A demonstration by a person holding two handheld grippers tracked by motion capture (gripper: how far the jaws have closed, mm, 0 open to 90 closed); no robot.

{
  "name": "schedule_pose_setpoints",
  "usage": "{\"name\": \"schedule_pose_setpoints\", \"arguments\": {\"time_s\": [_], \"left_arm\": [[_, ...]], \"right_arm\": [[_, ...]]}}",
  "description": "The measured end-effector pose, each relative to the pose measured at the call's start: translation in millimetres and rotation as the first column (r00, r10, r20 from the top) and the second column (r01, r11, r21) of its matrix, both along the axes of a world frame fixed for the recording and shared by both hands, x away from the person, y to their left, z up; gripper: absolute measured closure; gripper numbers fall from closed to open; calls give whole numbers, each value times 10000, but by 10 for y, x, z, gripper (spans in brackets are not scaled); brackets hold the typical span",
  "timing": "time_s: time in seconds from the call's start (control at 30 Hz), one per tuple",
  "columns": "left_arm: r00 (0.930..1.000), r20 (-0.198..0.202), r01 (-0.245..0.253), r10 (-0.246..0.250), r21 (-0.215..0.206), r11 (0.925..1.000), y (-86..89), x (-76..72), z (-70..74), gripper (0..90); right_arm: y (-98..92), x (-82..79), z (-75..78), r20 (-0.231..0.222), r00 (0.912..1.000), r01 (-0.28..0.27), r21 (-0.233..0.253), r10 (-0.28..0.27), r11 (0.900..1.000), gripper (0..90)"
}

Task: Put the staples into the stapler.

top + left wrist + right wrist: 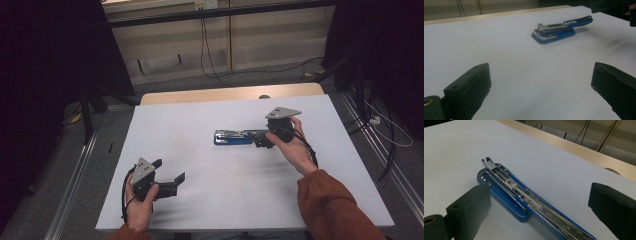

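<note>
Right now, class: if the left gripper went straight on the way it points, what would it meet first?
Bare white table top, then probably the blue and silver metal stapler, lying opened out ahead and right of centre. The open left gripper might pass just beside it; depth is hard to judge.

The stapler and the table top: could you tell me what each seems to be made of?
Stapler: glossy blue body, probably painted metal or hard plastic; its open inner rail is bright, mirror-like, chrome-looking metal. Table: matte white surface, likely laminate, over a pale wood-look board showing along the far edge.
</note>
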State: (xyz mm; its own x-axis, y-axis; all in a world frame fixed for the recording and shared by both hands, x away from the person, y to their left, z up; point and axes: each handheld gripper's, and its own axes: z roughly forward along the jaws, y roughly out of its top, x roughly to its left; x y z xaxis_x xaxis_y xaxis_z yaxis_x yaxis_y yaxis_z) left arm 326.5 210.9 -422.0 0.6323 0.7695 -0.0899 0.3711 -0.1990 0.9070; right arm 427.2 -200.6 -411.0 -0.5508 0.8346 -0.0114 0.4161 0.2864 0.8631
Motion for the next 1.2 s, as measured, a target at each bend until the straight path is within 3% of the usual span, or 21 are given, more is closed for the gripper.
{"name": "schedule_pose_setpoints", "arguments": {"time_s": [0.23,0.6,0.8,1.2], "left_arm": [[10000,-30,-12,12,-29,10000,2,-1,-5,27],[10000,8,-40,40,-1,10000,13,-19,2,27],[9999,-59,-90,89,-85,9999,46,-15,-8,27],[10000,-22,-73,73,-150,9999,66,-14,5,27]], "right_arm": [[-147,-119,-59,267,9985,467,357,-477,9983,45],[-270,-273,-122,496,9955,787,477,-810,9958,46],[-360,-364,-186,390,9952,859,809,-892,9930,43],[-467,-572,-226,831,9870,1307,837,-1376,9879,32]]}}
